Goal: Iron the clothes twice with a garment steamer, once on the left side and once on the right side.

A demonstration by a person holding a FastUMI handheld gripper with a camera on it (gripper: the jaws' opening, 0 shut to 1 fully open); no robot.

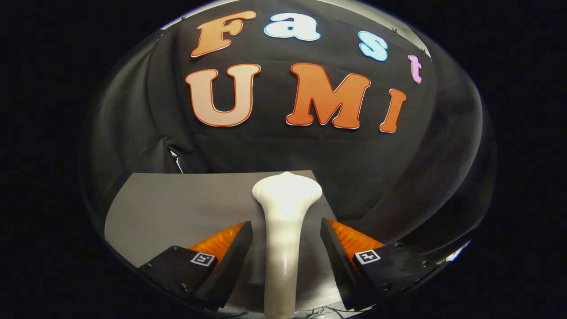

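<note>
A: Where do your gripper (286,230) fingers stand?

B: Your two fingers (230,257) are spread, one on either side of the glossy white plastic garment steamer (283,230). A gap shows between each finger and the steamer's narrow neck; neither pad touches it. The jaws are released, not clenched on anything.

A: And the steamer itself?

B: It runs forward between your fingers, from below them out past their tips. The slim handle widens into a broad, rounded head (287,192), which lies just beyond the fingertips. Whether it rests on the surface or is held up from below cannot be told.

A: What lies under it?

B: A flat, plain grey sheet (177,204), smooth and uncreased, spreads beneath your fingers and the steamer, and reaches further on your left than on your right. Whether it is the garment or a board cover cannot be told.

A: Beyond that?

B: The black cloth wall (398,177) of the booth rises directly behind the sheet's far edge, with slight folds at the left.

A: Any containers?

B: None can be made out.
</note>
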